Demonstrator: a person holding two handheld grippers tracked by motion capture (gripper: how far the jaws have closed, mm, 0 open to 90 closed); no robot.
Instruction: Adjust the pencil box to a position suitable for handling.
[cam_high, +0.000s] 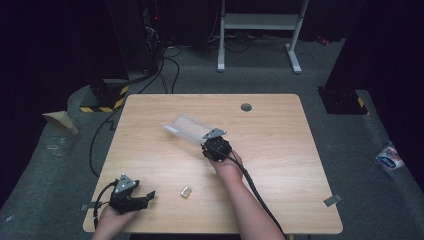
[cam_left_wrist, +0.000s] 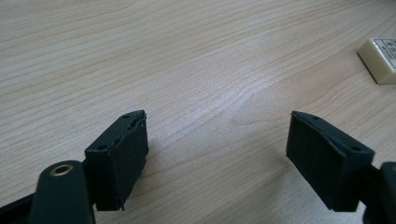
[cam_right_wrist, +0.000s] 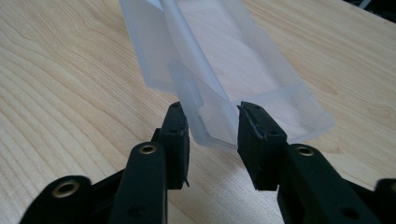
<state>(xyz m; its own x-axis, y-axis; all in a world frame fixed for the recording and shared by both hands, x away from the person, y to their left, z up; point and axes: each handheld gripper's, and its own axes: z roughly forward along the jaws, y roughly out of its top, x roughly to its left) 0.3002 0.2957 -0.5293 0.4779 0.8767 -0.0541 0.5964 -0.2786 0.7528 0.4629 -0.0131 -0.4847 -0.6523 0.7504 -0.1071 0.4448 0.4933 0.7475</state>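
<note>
Right gripper view: right gripper (cam_right_wrist: 212, 128) narrows around the translucent plastic rectangular box's (cam_right_wrist: 219, 70) near end, its long axis running straight ahead.

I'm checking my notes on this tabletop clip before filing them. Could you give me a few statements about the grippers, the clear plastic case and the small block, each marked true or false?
1. The right gripper has its jaws around the near end of the clear plastic case. True.
2. The left gripper holds the small cream block. False: its jaws stand wide open over bare table, with the block off to one side.
3. The case lies open on the wooden table. True.
4. The small cream block sits inside the case. False: it lies on the table, apart from the case and nearer the person.
</note>
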